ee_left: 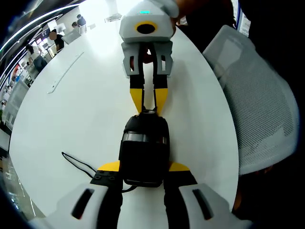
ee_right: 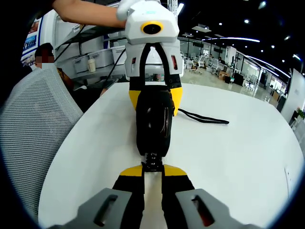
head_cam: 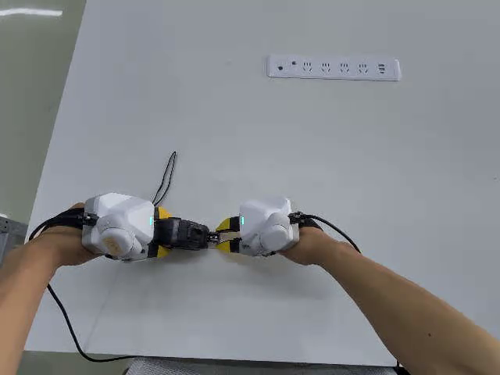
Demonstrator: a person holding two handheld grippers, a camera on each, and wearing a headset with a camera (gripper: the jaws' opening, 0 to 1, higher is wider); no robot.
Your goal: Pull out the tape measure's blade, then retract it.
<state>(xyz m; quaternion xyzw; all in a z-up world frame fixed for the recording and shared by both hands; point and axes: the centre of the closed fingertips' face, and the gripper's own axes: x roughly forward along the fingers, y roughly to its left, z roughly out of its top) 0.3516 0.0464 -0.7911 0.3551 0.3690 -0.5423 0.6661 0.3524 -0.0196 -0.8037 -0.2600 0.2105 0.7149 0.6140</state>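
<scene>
Black tape measure; left gripper and right gripper white with yellow jaws; the chair seems grey mesh.

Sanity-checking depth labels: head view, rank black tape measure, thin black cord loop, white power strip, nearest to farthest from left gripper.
1. black tape measure: in the jaws of the left gripper.
2. thin black cord loop: just beyond it.
3. white power strip: far side, right.

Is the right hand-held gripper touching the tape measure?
Touching. The right gripper view shows the right hand-held gripper pinching the blade tip of the tape measure.
</scene>
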